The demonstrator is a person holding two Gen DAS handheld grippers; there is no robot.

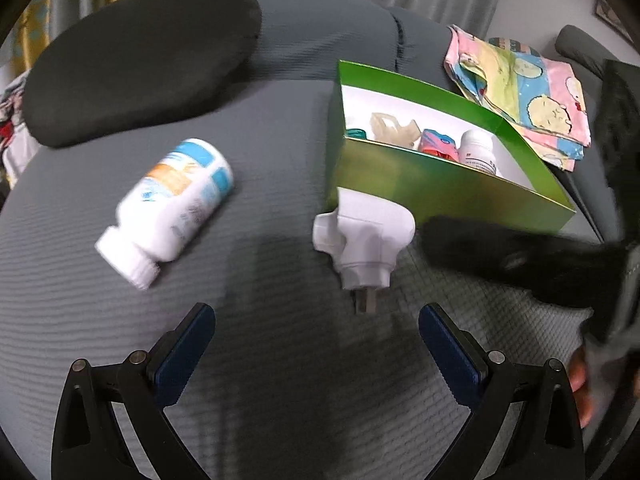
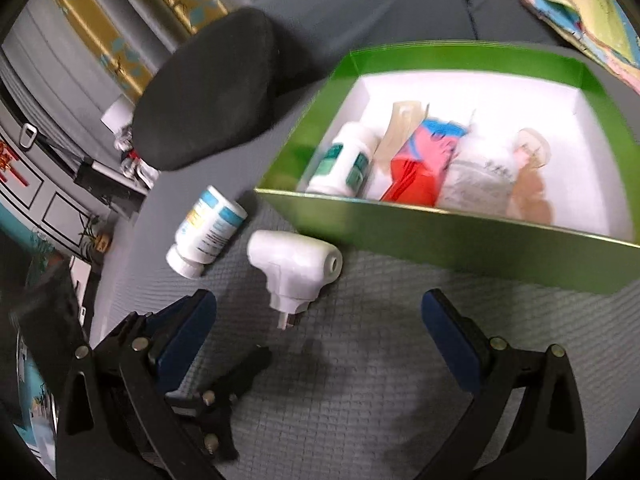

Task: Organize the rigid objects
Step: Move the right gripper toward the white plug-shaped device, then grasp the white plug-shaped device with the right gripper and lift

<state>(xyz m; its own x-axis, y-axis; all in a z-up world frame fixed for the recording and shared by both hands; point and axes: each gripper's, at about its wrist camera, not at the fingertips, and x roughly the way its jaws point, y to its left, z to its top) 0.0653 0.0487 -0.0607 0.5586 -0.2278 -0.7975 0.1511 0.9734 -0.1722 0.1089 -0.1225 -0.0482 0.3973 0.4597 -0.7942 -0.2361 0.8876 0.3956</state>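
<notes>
A white plug-in device (image 1: 362,236) lies on the grey sofa seat against the green box (image 1: 440,188); it also shows in the right wrist view (image 2: 294,268). A white pill bottle (image 1: 172,208) with a blue and orange label lies on its side to the left, and shows in the right wrist view (image 2: 208,230). The green box (image 2: 460,236) holds a white bottle (image 2: 344,160), a red and pink pack (image 2: 420,160) and other items. My left gripper (image 1: 316,332) is open and empty just short of the plug-in device. My right gripper (image 2: 318,320) is open and empty, above the seat in front of the box.
A black round cushion (image 1: 136,60) lies at the back left of the sofa. A folded cartoon-print cloth (image 1: 524,92) lies behind the box. The other gripper's dark shape (image 1: 560,260) reaches in from the right. Part of the left gripper (image 2: 224,392) shows low in the right wrist view.
</notes>
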